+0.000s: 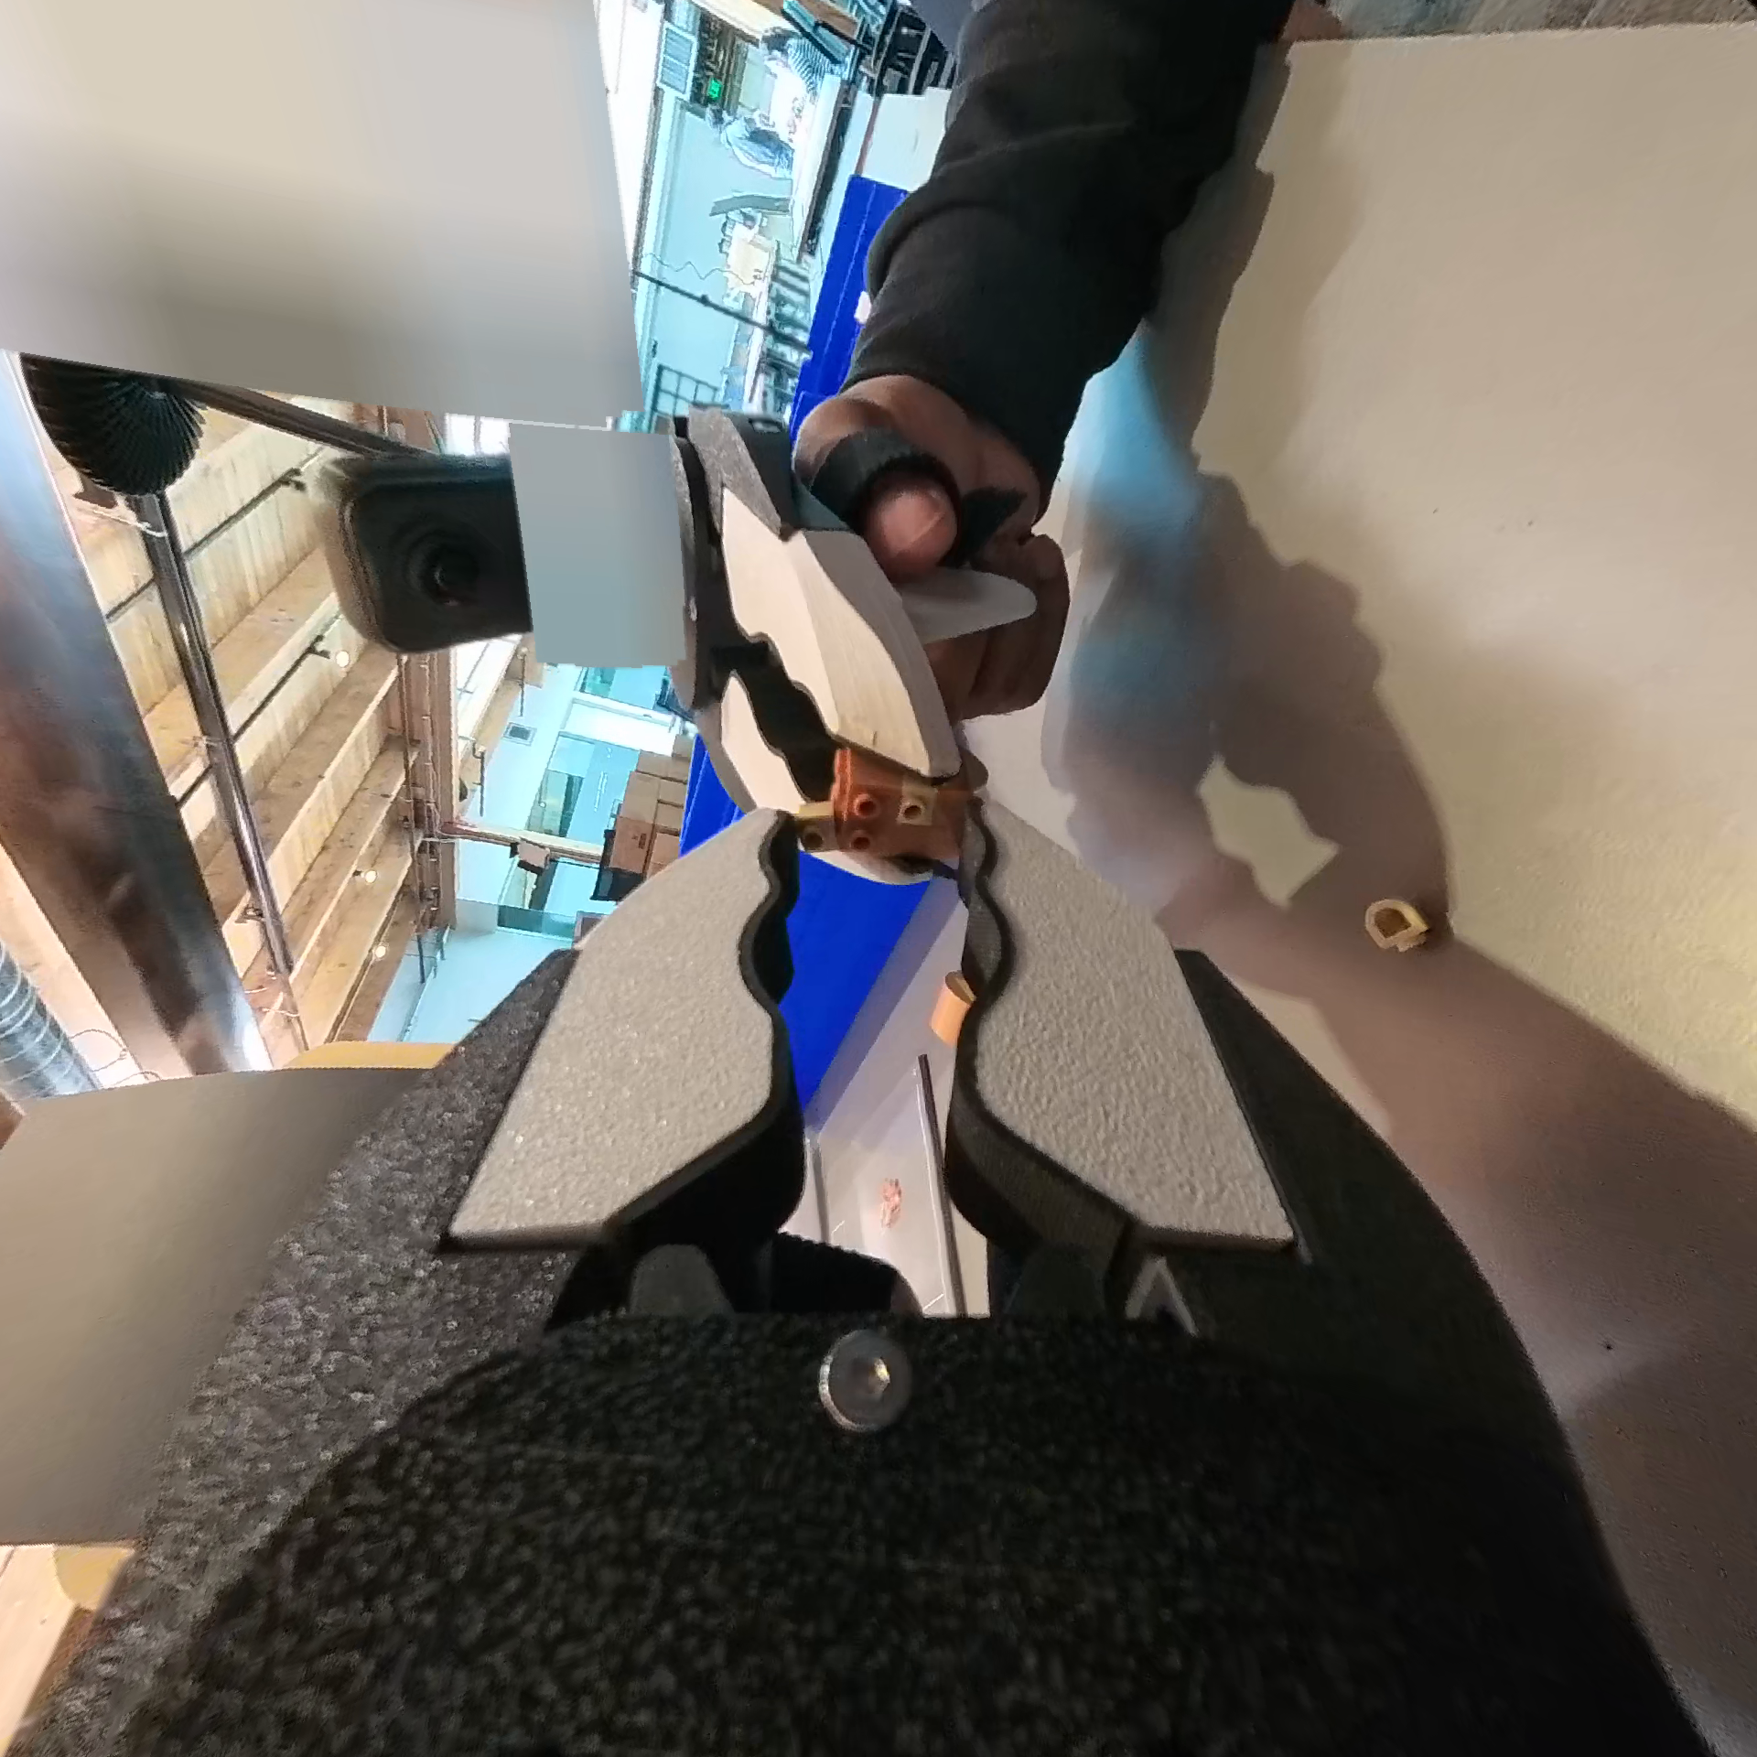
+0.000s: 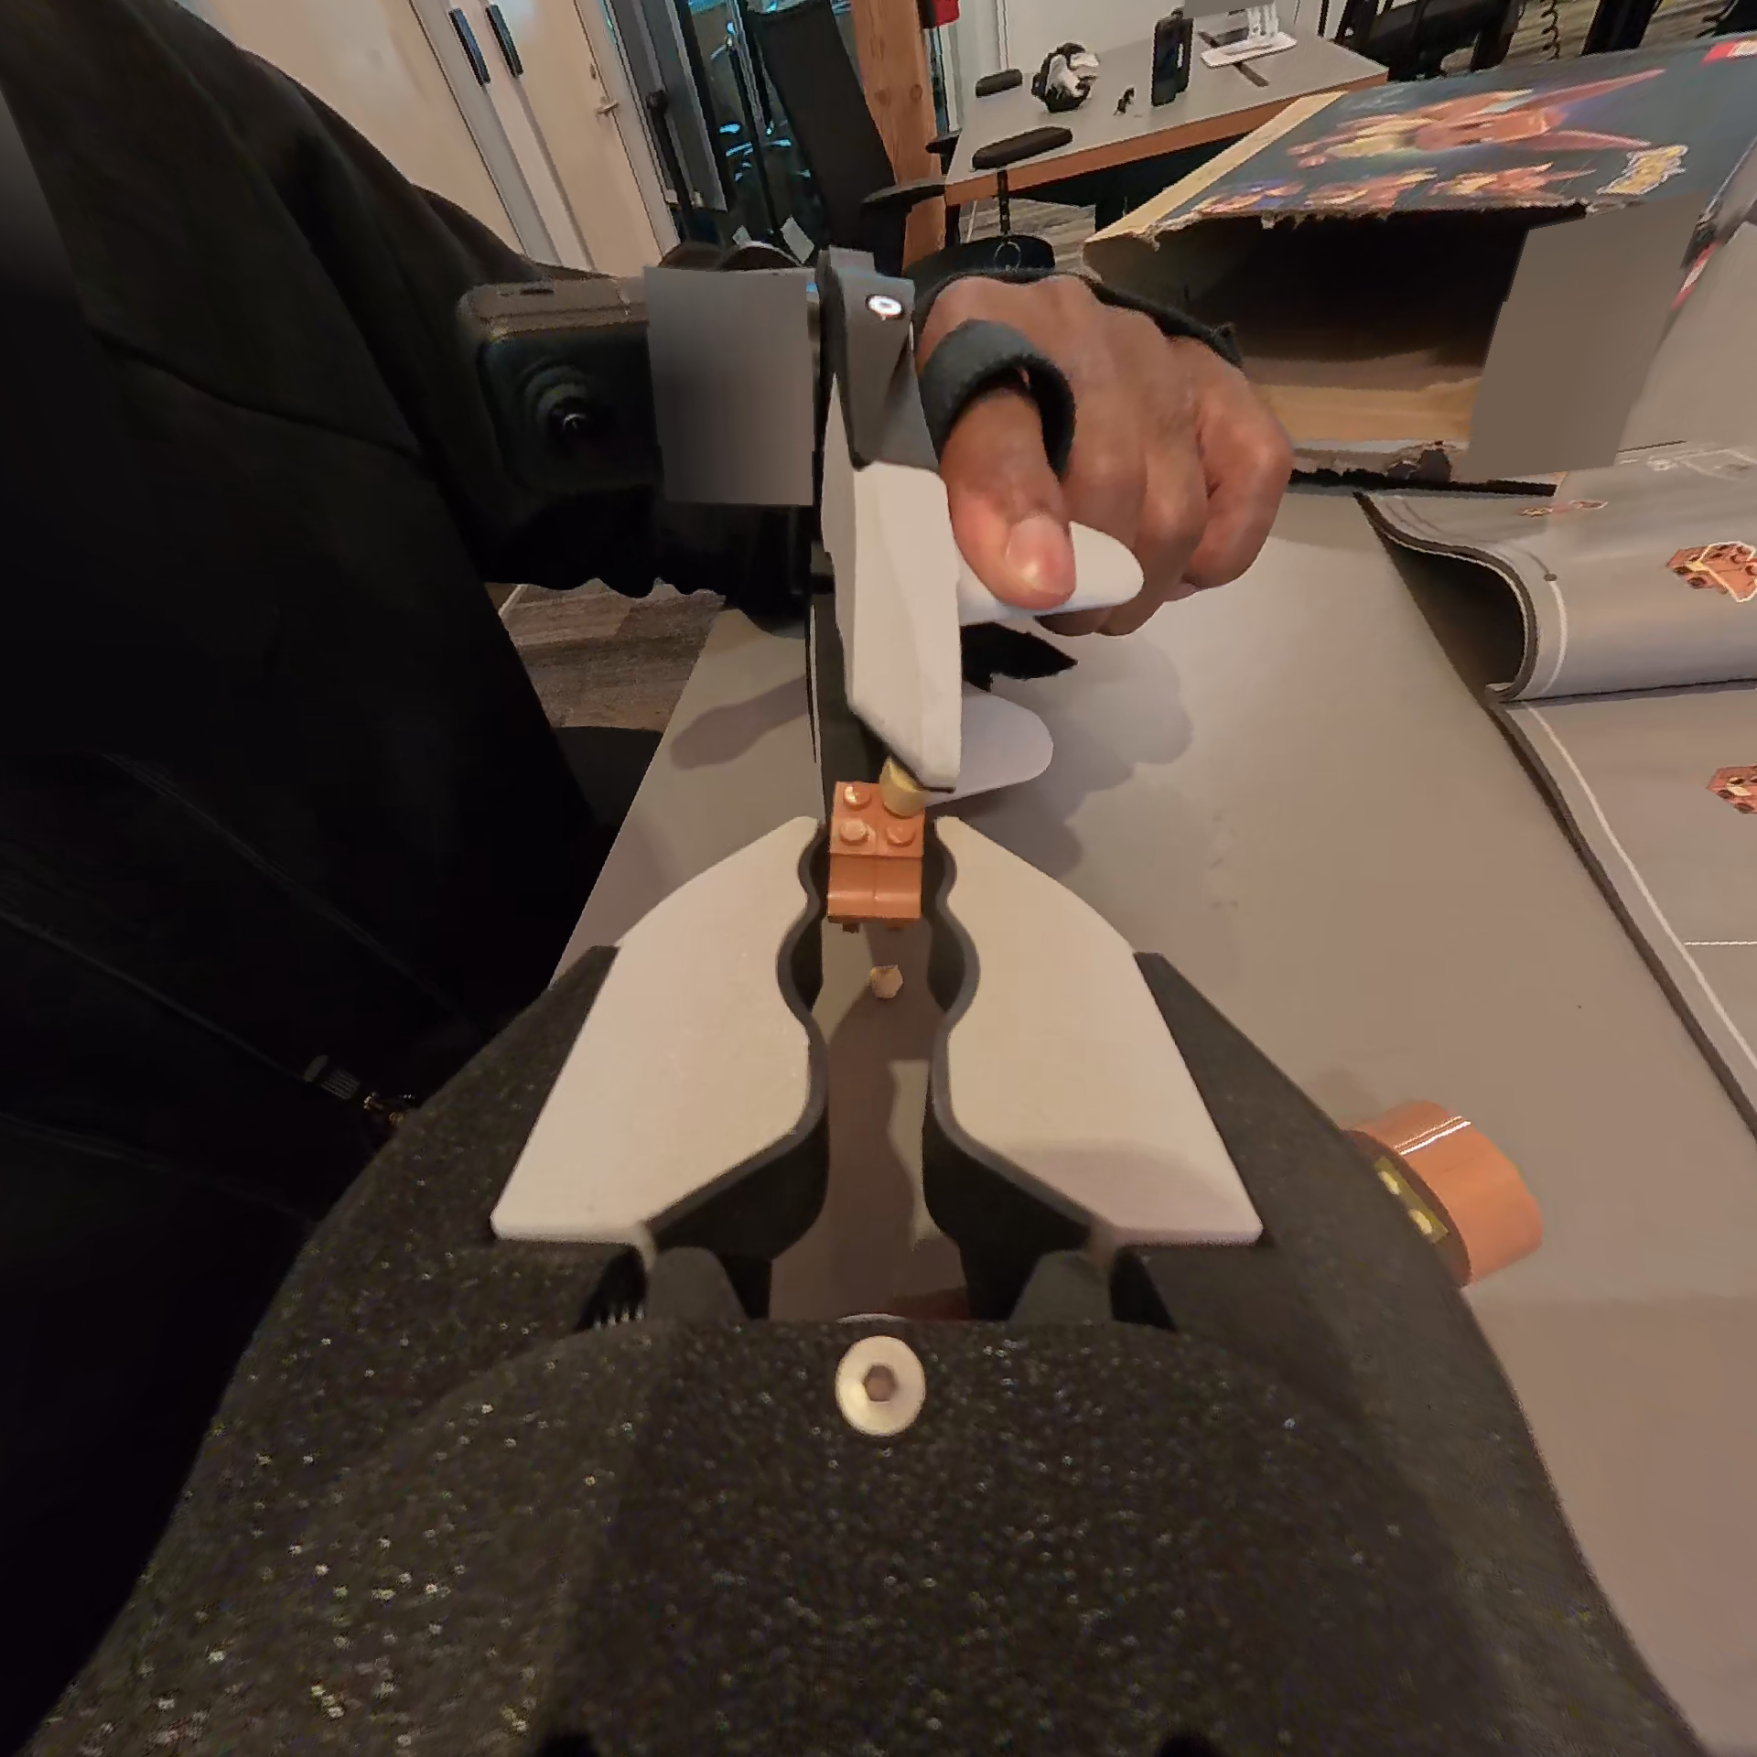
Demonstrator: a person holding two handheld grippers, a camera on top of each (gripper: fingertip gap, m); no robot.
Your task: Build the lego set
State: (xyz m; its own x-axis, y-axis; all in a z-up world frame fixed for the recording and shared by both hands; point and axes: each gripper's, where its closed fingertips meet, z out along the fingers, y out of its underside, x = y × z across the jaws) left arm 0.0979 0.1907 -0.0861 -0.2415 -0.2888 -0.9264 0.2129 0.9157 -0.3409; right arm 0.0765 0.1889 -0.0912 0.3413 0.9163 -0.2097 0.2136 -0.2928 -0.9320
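On the grey worktop (image 2: 1283, 856) lie an opened cardboard box (image 2: 1426, 314) at the far right and an orange cylinder (image 2: 1455, 1207) at the near right. Above it, the right gripper (image 2: 875, 879) has its fingers (image 2: 704, 1027) closed on an orange brick block (image 2: 875, 870), held clear of the surface. The left gripper (image 2: 903, 761) comes from the far side, its fingers narrowly parted, pinching a small tan peg (image 2: 903, 789) that touches the block's studded top. Another tan bit (image 2: 886, 982) lies below.
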